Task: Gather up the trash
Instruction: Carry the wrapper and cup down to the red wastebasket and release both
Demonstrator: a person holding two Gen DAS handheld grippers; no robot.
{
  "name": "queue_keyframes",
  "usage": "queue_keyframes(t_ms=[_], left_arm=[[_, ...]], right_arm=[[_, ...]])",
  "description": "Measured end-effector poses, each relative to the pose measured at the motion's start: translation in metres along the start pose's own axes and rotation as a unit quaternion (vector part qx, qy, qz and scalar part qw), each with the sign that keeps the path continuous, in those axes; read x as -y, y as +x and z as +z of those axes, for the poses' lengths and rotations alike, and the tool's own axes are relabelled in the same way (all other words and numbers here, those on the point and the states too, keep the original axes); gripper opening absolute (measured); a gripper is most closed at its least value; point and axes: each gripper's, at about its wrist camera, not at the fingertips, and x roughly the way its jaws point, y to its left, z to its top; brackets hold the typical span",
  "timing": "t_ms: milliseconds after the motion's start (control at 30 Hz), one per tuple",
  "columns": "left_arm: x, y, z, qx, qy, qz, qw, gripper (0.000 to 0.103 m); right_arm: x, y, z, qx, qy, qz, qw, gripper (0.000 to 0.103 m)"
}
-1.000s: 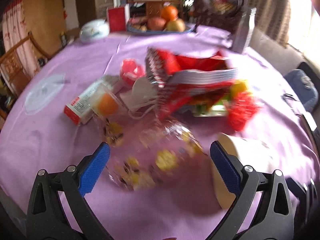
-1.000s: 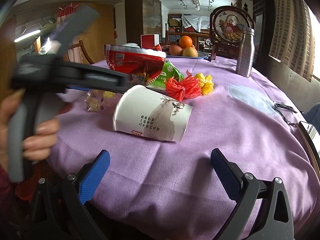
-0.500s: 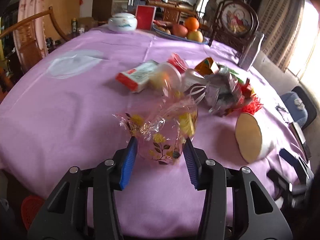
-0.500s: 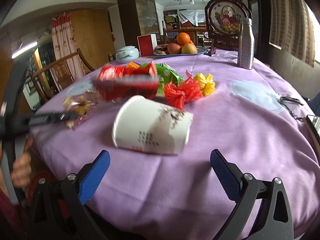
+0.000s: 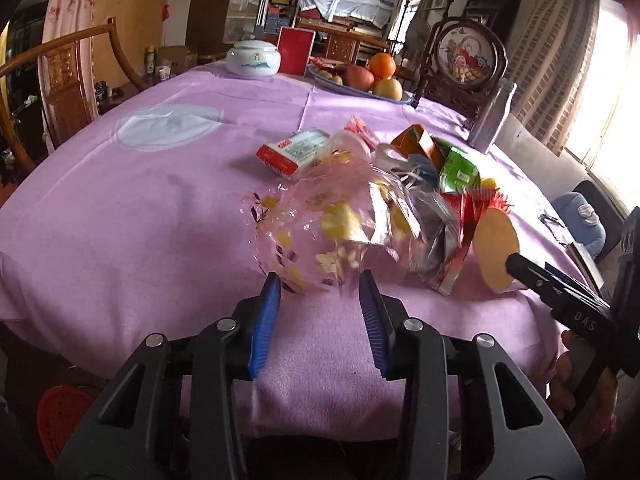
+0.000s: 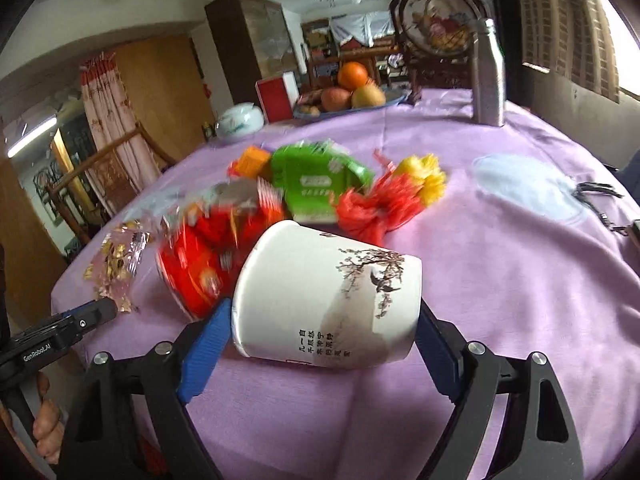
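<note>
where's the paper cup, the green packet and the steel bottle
paper cup (image 6: 320, 296): right wrist view, on its white side wall.
green packet (image 6: 316, 180): right wrist view, on its printed front face.
steel bottle (image 6: 488, 76): right wrist view, on the middle of its upright body.

bare purple cloth (image 5: 132, 216) left of the wrapper heap (image 5: 424, 200), fruit plate (image 5: 360, 84) behind
</note>
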Motion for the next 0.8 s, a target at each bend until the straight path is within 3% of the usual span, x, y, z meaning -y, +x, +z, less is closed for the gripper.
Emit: queue_keyframes(t_ms=[100,133,167,233,400,467,567,600,633,667,700,733,800], left_arm=[[0.001,0.002,0.001,-0.001,-0.001,0.005,1.0000,0.042],[0.001,0.004,0.001,-0.004,-0.002,0.008,1.0000,0.050],[0.002,0.005,0.000,-0.006,-0.004,0.011,0.9999,0.068],[0.002,0.003,0.002,0.002,-0.019,0.023,0.9995,0.092],[0.012,0.010,0.025,0.011,-0.004,0.020,0.9997,0.096],[0.012,0.035,0.043,-0.023,-0.001,0.017,0.9996,0.096],[-0.001,0.072,0.058,-0.075,-0.043,0.001,0.9963,0.096],[-0.005,0.077,0.060,-0.082,-0.056,-0.008,0.9950,0.096],[-0.005,0.075,0.061,-0.076,-0.059,-0.008,0.9954,0.090],[-0.003,0.071,0.061,-0.070,-0.054,-0.017,0.9959,0.063],[-0.001,0.065,0.060,-0.068,-0.049,-0.039,0.9957,0.048],[0.001,0.059,0.059,-0.067,-0.049,-0.053,0.9952,0.040],[0.004,0.039,0.055,-0.044,-0.044,-0.061,0.9962,0.036]], right_arm=[[0.005,-0.012,0.000,0.020,-0.006,0.004,1.000,0.085],[0.005,-0.017,0.000,0.027,-0.012,0.003,1.000,0.085],[0.004,-0.020,-0.001,0.032,-0.019,-0.001,0.999,0.085],[0.006,-0.026,-0.002,0.038,-0.029,-0.008,0.999,0.085],[0.017,-0.031,-0.006,0.043,-0.024,0.000,0.999,0.085],[0.019,-0.033,-0.006,0.042,-0.023,0.005,0.999,0.085],[0.020,-0.036,-0.007,0.041,-0.026,0.009,0.999,0.086],[0.018,-0.037,-0.008,0.041,-0.029,0.009,0.999,0.086],[0.018,-0.039,-0.008,0.041,-0.034,0.009,0.999,0.086],[0.018,-0.040,-0.008,0.044,-0.036,0.008,0.998,0.086],[0.019,-0.042,-0.009,0.046,-0.038,0.008,0.998,0.086],[0.019,-0.044,-0.009,0.049,-0.039,0.009,0.998,0.085],[0.018,-0.048,-0.009,0.054,-0.037,0.014,0.998,0.085]])
